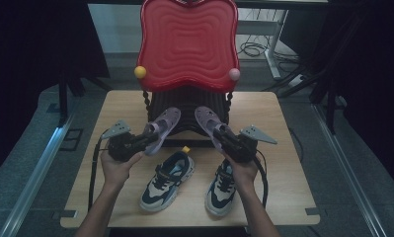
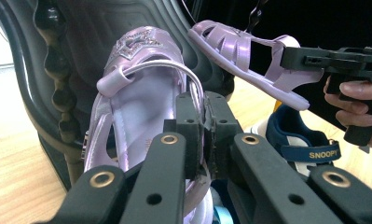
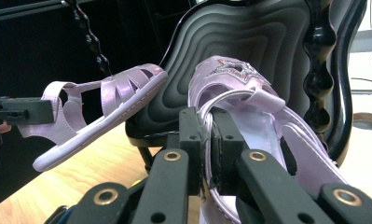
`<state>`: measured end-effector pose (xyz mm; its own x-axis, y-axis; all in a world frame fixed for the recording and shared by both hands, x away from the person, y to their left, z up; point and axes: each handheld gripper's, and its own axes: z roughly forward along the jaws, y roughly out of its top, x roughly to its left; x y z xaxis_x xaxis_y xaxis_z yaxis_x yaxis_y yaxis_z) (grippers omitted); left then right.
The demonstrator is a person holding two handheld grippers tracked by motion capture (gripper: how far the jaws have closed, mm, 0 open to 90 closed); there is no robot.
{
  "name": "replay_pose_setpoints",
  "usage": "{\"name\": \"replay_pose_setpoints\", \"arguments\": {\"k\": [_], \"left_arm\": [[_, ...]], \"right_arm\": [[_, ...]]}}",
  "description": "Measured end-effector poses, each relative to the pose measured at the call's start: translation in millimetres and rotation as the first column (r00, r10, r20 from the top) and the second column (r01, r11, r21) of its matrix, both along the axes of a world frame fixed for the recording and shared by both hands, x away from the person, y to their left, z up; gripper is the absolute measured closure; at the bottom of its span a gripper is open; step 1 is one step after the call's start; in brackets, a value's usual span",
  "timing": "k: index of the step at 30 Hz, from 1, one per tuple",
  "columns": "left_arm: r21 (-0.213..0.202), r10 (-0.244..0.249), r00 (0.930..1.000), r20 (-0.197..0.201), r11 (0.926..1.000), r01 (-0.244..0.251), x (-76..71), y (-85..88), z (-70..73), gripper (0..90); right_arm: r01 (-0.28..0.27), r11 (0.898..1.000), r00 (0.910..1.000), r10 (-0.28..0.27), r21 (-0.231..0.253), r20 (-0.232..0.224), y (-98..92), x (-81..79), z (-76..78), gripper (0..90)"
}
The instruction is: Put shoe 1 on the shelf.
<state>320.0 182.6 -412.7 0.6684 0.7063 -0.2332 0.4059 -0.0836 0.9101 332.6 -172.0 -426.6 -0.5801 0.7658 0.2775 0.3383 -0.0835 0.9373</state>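
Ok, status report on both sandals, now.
Left tool shut on left sandal. Right tool shut on right sandal. Both off the table, before black rack. Sneakers below.

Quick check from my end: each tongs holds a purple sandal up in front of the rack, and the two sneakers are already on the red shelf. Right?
Not quite. The left tongs and right tongs do each hold a purple sandal, left sandal and right sandal, but the two sneakers, one and the other, lie on the wooden table, not on the red shelf. The high view shows it.
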Motion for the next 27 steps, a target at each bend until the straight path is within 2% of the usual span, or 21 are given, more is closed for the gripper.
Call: {"name": "replay_pose_setpoints", "arguments": {"k": [9, 19, 27], "left_arm": [[0.005, -0.001, 1.0000, 0.007, 1.0000, 0.001, 9.5, -7.8, 0.1, 85.6], [-0.001, 0.011, 0.9997, 0.021, 0.9999, -0.011, 17.4, -15.1, -1.7, 85.4], [-0.006, 0.026, 0.9993, 0.028, 0.9996, -0.026, 23.8, -18.8, -2.1, 85.4]], "right_arm": [[0.006, 1.000, 1.0000, -0.006, 0.006, -0.007, 7.6, 9.7, -3.9, 85.1], [0.024, 0.999, 0.9997, -0.024, 0.027, 0.004, 13.6, 16.9, -4.1, 85.0], [0.033, 0.999, 0.9993, -0.034, 0.021, 0.016, 20.1, 23.3, -1.2, 85.0]]}}
